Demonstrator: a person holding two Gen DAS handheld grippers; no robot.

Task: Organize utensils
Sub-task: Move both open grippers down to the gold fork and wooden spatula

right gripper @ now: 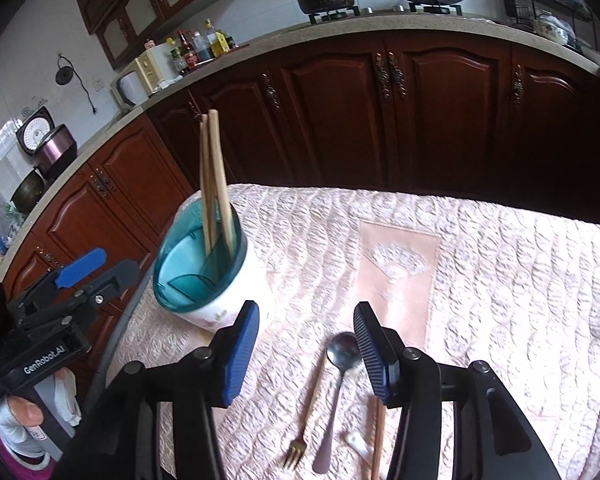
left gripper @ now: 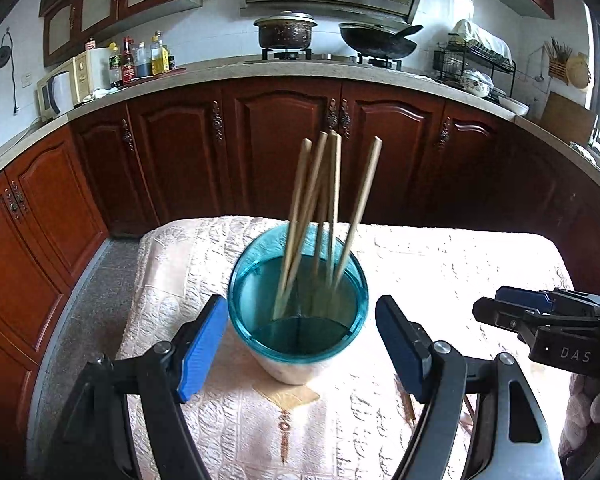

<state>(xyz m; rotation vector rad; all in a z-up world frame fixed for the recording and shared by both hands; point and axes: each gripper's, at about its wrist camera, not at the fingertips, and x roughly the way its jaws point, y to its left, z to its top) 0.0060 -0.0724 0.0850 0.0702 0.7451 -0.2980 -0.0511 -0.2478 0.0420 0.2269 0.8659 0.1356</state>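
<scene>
The left gripper (left gripper: 302, 344) stands spread wide in the lower middle of the left wrist view, its blue pads (left gripper: 204, 348) on either side of the utensil holder (left gripper: 300, 354) without pressing on it, so nothing is grasped; in the right wrist view the same gripper (right gripper: 80, 272) shows at the left edge, beside the holder (right gripper: 204, 280). That holder, a white cup with a teal translucent insert, stands upright on the quilted tablecloth (left gripper: 440, 280) near the table's left side, and several wooden chopsticks (left gripper: 324, 216) lean out of its far compartment (they are blurred in the left wrist view, so their count is uncertain). The right gripper (right gripper: 306, 348) sits in the lower middle of its own view with its jaws released and a clear gap between the pads, holding nothing; from the left wrist camera it (left gripper: 512, 312) enters at the right edge. Below and between its fingers lie, on the cloth, a metal spoon (right gripper: 338, 380) with its bowl just beside the right pad, a fork (right gripper: 306, 408) to its left with tines toward the bottom of the frame, a pair of chopsticks (right gripper: 377, 440) at the right finger, and a small white piece (right gripper: 356, 440) between spoon and chopsticks. Behind the table run dark wooden cabinets (right gripper: 420, 112) under a pale countertop (left gripper: 220, 68) with a pot and a wok in the upper part of the frame
</scene>
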